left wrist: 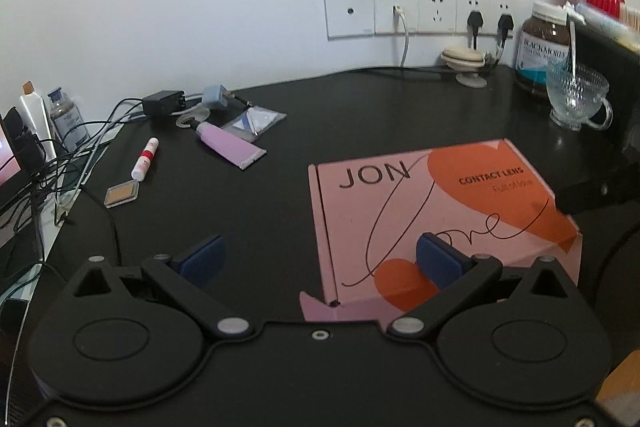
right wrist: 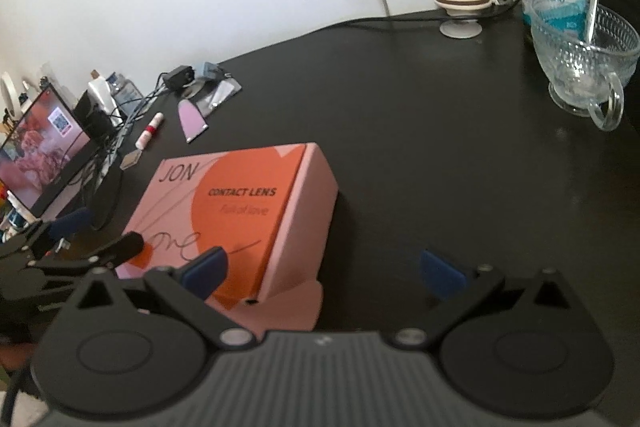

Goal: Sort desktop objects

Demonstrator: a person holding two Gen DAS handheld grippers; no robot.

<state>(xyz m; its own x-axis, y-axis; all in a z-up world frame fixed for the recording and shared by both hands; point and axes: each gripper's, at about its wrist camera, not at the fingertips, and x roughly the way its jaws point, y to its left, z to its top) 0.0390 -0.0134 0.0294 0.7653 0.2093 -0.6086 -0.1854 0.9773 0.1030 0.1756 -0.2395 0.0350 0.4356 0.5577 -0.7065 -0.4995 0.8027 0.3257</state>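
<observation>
On the black desk the pink box lay between both gaping grippers (neither held anything), left gripper nearer.

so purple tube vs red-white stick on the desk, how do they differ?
The purple tube is flat, wide and lilac with a dark cap; the red-white stick is slim, round and white with a red band. The tube lies nearer the wall by the chargers; the stick lies nearer the desk's left edge. Both lie flat, untouched.
</observation>
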